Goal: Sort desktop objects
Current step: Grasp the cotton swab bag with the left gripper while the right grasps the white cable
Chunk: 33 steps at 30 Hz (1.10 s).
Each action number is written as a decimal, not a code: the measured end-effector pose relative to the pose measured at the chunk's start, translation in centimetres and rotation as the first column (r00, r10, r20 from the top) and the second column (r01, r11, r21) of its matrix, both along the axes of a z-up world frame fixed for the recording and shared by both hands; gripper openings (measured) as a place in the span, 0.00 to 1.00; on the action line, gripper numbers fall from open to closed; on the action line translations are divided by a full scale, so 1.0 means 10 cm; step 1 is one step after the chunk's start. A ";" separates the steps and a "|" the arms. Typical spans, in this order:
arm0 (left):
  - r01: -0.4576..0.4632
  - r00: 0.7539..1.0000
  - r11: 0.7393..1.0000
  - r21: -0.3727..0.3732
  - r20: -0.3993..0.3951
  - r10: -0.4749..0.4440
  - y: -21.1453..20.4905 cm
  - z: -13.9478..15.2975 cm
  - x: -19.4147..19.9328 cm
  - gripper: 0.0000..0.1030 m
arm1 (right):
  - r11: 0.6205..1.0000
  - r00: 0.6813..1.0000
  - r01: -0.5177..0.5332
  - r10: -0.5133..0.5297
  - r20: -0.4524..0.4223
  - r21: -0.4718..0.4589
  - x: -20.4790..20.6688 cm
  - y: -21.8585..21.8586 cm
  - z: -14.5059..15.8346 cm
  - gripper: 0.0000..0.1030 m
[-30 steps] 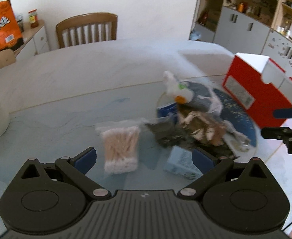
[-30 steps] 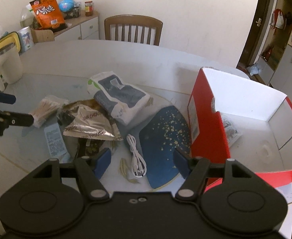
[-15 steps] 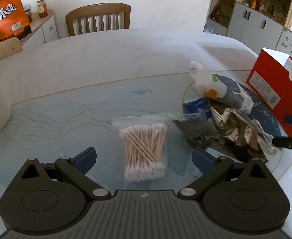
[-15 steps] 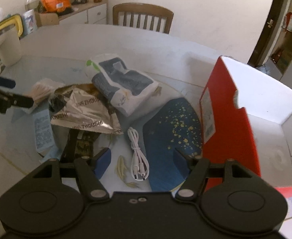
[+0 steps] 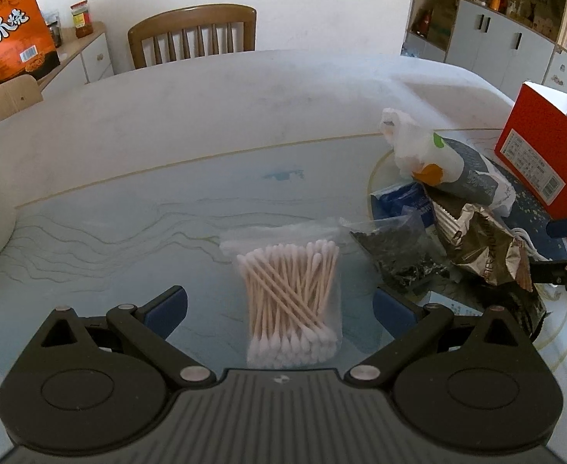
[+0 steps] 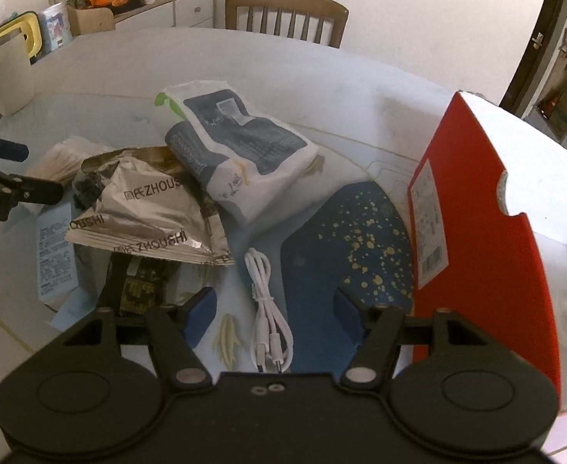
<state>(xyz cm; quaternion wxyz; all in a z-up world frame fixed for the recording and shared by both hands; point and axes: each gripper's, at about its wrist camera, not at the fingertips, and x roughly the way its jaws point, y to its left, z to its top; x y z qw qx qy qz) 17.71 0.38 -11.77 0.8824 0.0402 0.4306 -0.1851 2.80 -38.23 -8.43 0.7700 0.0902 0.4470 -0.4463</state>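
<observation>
Both grippers hover over a cluttered table, neither grasping anything. The left gripper (image 5: 279, 305), jaws spread wide, frames a bag of cotton swabs (image 5: 289, 301) at lower centre; the right gripper (image 6: 274, 311), jaws just narrowing yet apart, frames a white cable (image 6: 268, 305). The approach appears underway; next, each must descend and close. A red box (image 6: 484, 239) waits at right.

You are looking at a pale round table (image 5: 214, 108) with a glass top. Lying directly on it are a bag of cotton swabs (image 5: 289, 301), a dark blue speckled mat (image 6: 353, 239), a coiled white cable (image 6: 268, 309), a red box (image 6: 484, 232) and a heap of packets (image 6: 190, 178) (partly overlapping one another).
</observation>
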 end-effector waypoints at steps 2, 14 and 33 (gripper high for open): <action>-0.001 1.000 1.000 -0.002 -0.003 0.001 0.00 -0.02 0.01 0.99 | 1.000 1.000 0.014 -0.015 0.005 0.009 -0.01 -0.03 -0.02 0.62; -0.016 1.000 0.999 -0.028 -0.013 0.015 0.05 -0.10 0.01 0.93 | 0.997 0.996 0.055 -0.058 0.072 0.045 -0.04 -0.09 -0.03 0.45; 0.047 0.997 0.999 0.010 0.052 -0.048 -0.03 -0.05 -0.05 0.41 | 0.995 0.994 0.094 -0.095 0.059 0.022 0.04 -0.01 -0.03 0.10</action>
